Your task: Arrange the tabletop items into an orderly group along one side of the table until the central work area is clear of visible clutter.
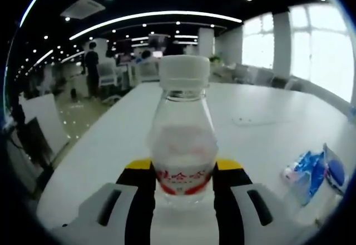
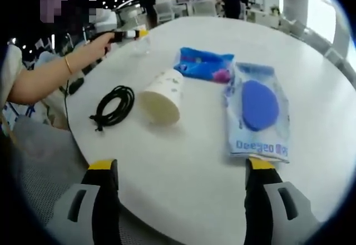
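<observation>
Bottle (image 1: 182, 145) sits clamped in the left gripper (image 1: 183, 192) near the table (image 1: 267, 111) edge and could tip if squeezed low; right gripper (image 2: 181, 173) hangs wide apart.

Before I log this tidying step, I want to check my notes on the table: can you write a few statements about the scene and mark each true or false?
1. The left gripper has a clear bottle with a white cap between its jaws. True.
2. The paper cup stands upright. False: it lies on its side, mouth toward the camera.
3. A coiled black cable lies on the table beside the cup. True.
4. The right gripper is shut on the wipes pack with the blue oval. False: its jaws stand wide apart with nothing between them.
5. The smaller blue packet sits in the cup. False: it lies flat on the table beyond the cup.
</observation>
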{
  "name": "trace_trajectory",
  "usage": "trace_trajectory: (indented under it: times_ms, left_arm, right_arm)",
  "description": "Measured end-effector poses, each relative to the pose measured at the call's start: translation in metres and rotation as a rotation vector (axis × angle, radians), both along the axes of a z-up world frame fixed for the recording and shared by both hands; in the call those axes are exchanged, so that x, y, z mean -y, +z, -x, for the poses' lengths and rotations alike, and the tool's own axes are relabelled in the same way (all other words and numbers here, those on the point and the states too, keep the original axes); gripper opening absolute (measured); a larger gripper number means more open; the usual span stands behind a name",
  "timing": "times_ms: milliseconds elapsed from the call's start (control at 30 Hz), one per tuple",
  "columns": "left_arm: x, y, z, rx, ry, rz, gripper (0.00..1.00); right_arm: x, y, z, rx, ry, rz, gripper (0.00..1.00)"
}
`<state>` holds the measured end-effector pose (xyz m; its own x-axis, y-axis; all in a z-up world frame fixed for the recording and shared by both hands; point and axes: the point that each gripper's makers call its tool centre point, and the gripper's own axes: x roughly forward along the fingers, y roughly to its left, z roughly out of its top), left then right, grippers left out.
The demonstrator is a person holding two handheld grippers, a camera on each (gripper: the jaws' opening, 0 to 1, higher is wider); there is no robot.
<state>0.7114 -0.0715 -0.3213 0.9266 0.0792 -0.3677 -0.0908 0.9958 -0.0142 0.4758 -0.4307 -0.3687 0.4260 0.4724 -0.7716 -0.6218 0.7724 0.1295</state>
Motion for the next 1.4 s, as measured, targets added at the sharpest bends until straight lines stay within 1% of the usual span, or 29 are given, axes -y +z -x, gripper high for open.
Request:
trace_trajectory:
  times_ms: [133,333,400,500,567,633,767,833,867,933,1033,1200,1333,1400]
  left_arm:
    - [0.0,0.0,0.001,0.003,0.004,-0.001,0.37]
    - [0.0,0.0,0.001,0.0,0.013,-0.017,0.38]
    - [-0.001,0.0,0.001,0.0,0.02,-0.008,0.38]
    - [0.0,0.0,0.001,-0.007,0.02,-0.016,0.39]
    - [0.001,0.003,0.001,-0.001,0.016,-0.005,0.44]
    - [0.0,0.007,0.002,0.003,0.022,0.007,0.52]
    - [0.001,0.013,0.005,0.012,0.013,0.032,0.55]
    - [0.002,0.015,0.007,0.012,0.01,0.039,0.61]
    - [0.001,0.018,0.01,0.017,0.023,0.047,0.64]
    - [0.0,0.024,0.011,0.029,0.019,0.028,0.71]
    - [0.004,0.03,0.013,0.038,0.0,0.035,0.74]
    - [0.007,0.032,0.021,0.025,-0.011,0.032,0.84]
    - [0.019,0.039,0.029,0.032,-0.042,0.021,0.92]
    - [0.023,0.043,0.033,0.039,-0.056,-0.004,0.97]
  right_arm:
    - [-0.001,0.002,-0.001,-0.001,-0.007,-0.018,0.93]
    - [-0.002,0.002,0.0,-0.004,-0.005,-0.018,0.92]
    - [-0.002,0.002,0.0,-0.003,-0.005,-0.02,0.92]
    - [-0.002,0.002,0.0,-0.004,-0.004,-0.019,0.92]
    - [-0.003,0.004,-0.001,0.003,-0.005,-0.026,0.93]
    - [-0.004,0.006,-0.002,0.011,-0.007,-0.034,0.93]
    - [-0.008,0.013,-0.005,0.041,0.003,-0.056,0.94]
    - [-0.01,0.016,-0.006,0.055,0.009,-0.062,0.94]
    - [-0.01,0.017,-0.006,0.059,0.01,-0.066,0.94]
    - [-0.011,0.018,-0.007,0.061,0.015,-0.066,0.94]
    - [-0.012,0.022,-0.008,0.075,0.027,-0.07,0.95]
    - [-0.015,0.031,-0.014,0.104,0.04,-0.076,0.95]
    - [-0.019,0.036,-0.017,0.121,0.058,-0.078,0.95]
    - [-0.021,0.038,-0.018,0.129,0.068,-0.082,0.95]
